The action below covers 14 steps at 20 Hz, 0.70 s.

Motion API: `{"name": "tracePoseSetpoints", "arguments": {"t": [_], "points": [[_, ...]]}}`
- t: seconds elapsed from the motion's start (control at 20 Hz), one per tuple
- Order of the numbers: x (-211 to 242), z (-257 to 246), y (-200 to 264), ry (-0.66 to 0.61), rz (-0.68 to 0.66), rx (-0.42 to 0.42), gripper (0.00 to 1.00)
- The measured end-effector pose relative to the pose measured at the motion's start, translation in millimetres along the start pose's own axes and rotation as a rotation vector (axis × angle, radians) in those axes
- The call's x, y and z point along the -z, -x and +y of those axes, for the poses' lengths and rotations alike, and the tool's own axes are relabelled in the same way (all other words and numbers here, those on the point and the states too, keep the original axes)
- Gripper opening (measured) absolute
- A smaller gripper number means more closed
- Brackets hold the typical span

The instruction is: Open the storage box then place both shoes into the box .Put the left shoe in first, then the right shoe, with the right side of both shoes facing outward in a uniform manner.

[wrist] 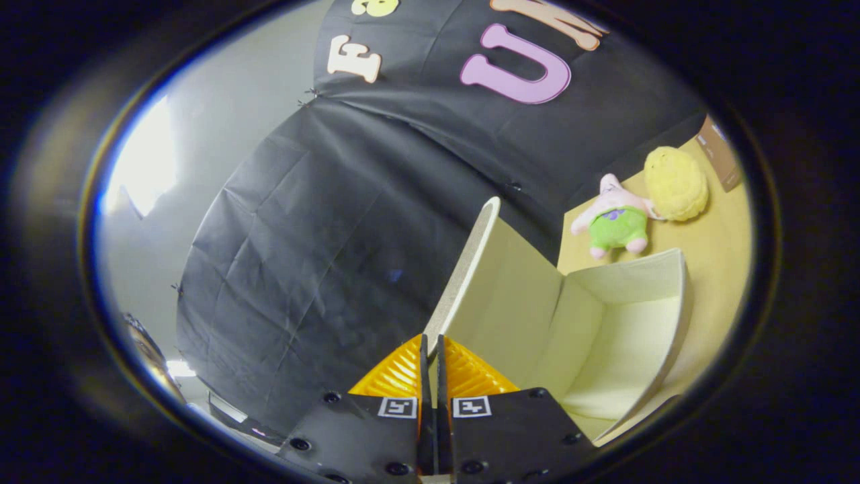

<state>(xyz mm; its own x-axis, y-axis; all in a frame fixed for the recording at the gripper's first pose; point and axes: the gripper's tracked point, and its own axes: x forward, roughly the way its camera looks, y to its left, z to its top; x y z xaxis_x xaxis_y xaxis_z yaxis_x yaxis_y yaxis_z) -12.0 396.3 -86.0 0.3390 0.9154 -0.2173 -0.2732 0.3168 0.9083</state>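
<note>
Two fingers (430, 349) pinch the storage box's lid edge.
Pressed nearly together, they clamp the bottom of the raised lid (490, 296), which stands tilted up against the booth wall. Just right of the fingers, the open storage box (631, 336) rests on the tabletop (725, 269); beyond it lie a pink-and-green plush toy (615, 225) and, touching it, a yellow plush (675, 183).

A tan surface (722, 255) carries the open white storage box (625, 336), its lid (470, 269) raised and tilted. Beyond the box lies a pink plush toy (615, 225) in green shorts, touching a round yellow plush (675, 183) beside it. A brown cardboard piece (720, 153) (small, partly cut off) stands farther back.
</note>
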Motion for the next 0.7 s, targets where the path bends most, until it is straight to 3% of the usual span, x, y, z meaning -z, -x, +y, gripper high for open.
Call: {"name": "tracePoseSetpoints", "arguments": {"t": [0.55,0.7], "points": [[31.2,7.1,-55.6,0.002,0.076,-0.009,0.03],[35.7,0.1,-60.6,0.026,0.083,0.021,0.03]]}}
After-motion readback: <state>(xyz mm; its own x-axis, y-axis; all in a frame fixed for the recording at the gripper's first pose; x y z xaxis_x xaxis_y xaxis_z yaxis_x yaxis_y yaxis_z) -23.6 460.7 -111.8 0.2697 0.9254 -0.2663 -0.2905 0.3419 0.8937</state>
